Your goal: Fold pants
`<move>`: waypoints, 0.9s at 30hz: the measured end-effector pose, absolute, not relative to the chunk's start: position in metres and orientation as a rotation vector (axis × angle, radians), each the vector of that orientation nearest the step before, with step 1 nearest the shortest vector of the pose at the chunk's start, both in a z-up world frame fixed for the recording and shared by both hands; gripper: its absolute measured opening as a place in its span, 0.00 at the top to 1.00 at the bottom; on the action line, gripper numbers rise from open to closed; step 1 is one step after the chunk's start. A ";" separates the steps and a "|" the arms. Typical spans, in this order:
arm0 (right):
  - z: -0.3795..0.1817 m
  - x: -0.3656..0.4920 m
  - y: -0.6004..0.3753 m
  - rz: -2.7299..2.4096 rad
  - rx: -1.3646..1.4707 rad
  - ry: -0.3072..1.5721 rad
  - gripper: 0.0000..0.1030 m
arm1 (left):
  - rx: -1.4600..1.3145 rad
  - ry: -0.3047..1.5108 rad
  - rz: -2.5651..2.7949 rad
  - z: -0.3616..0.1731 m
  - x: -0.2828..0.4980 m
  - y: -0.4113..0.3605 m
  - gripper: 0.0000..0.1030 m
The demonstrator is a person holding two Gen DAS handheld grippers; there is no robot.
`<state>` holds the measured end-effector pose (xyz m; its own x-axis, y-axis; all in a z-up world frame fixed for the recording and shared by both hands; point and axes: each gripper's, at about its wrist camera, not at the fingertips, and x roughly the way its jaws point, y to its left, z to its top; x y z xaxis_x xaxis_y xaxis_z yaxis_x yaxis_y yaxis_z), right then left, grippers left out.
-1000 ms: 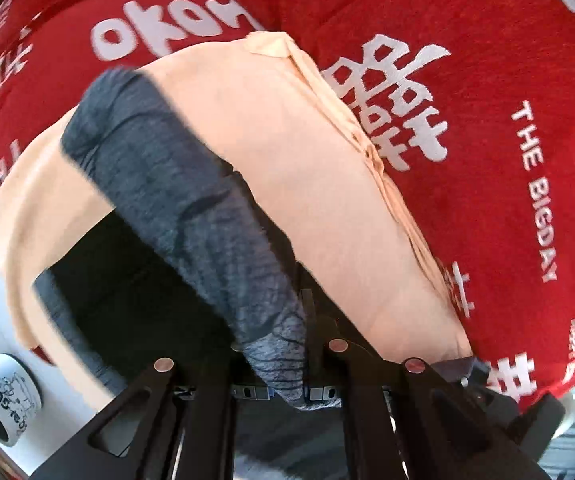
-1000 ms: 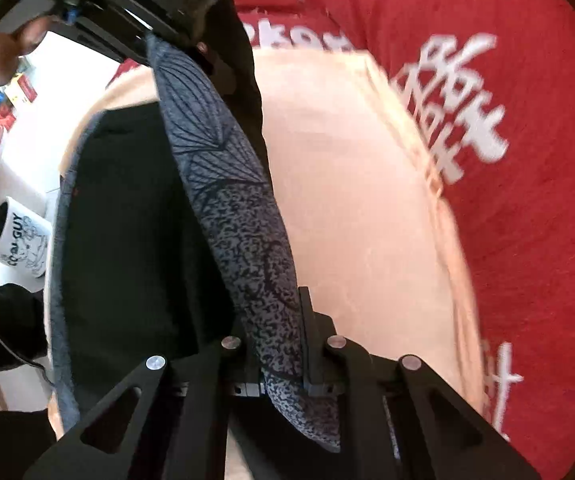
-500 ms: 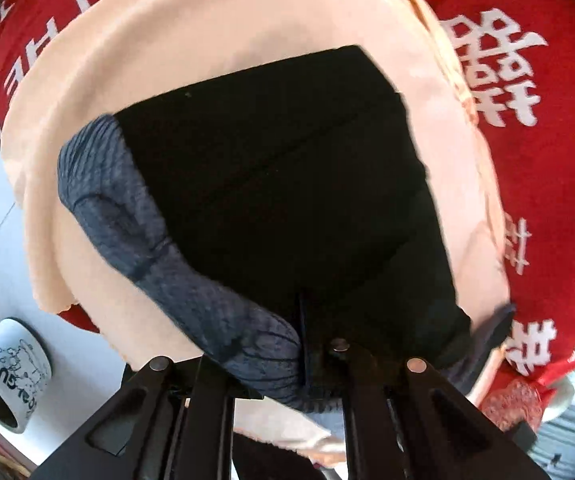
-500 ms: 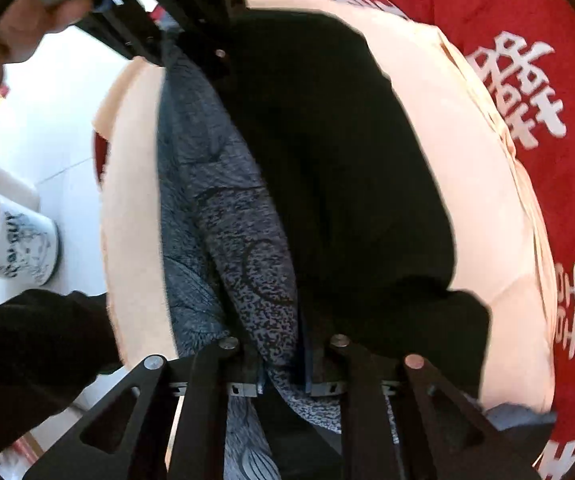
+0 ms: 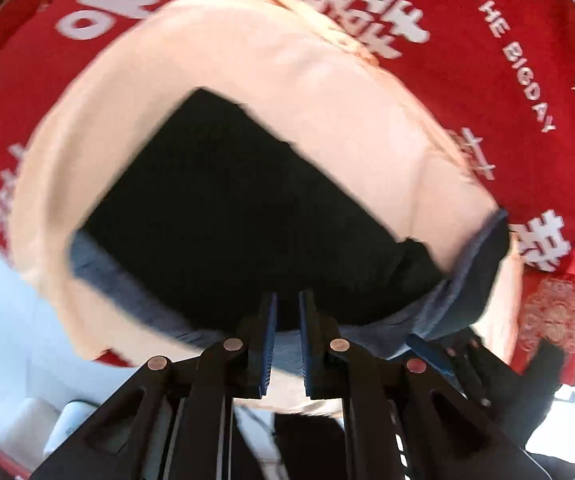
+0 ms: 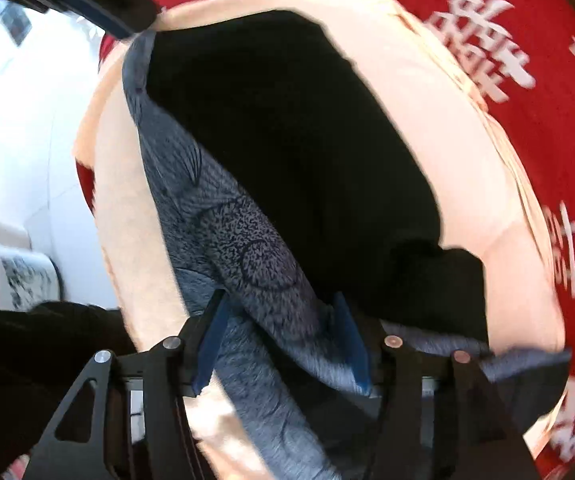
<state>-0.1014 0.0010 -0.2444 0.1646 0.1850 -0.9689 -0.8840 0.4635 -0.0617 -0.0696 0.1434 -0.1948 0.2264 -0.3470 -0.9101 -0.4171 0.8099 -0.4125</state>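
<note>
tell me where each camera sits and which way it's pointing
Left wrist: on the left hand-held gripper, looking steeply down at black pants with a grey patterned lining on a peach cloth; its nearly closed blue-padded fingers show.
Right wrist: on the right hand-held gripper, looking down; its open fingers straddle the lining, a black sleeve at the left.
Both share the pants, peach cloth and red printed blanket; each also sees the other gripper.

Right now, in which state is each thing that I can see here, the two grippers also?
red blanket: spread out, lowest layer.
peach cloth: spread over the red blanket.
pants: lying on the peach cloth, partly folded, patterned edge bunched.
left gripper: shut on the pants edge.
right gripper: open, jaws just opening; pants fabric loose between them.
mug: beside the cloths, blurred.
</note>
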 end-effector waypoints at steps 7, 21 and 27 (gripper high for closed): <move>-0.177 -0.027 -0.087 0.477 -0.291 1.255 0.20 | -0.519 1.496 -0.085 -0.230 -0.033 0.094 0.89; -0.289 0.134 -0.216 -0.266 0.050 1.575 0.92 | -0.455 1.572 -0.087 -0.244 -0.022 0.038 0.89; -0.208 0.024 -0.304 -0.376 0.308 1.376 0.95 | -0.370 1.553 -0.224 -0.229 -0.003 -0.015 0.89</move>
<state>0.0238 -0.3040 -0.2076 0.1506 -0.0788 -0.9854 0.4329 0.9014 -0.0060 -0.0030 -0.0153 -0.2287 0.0138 -0.3690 -0.9293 -0.0909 0.9251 -0.3687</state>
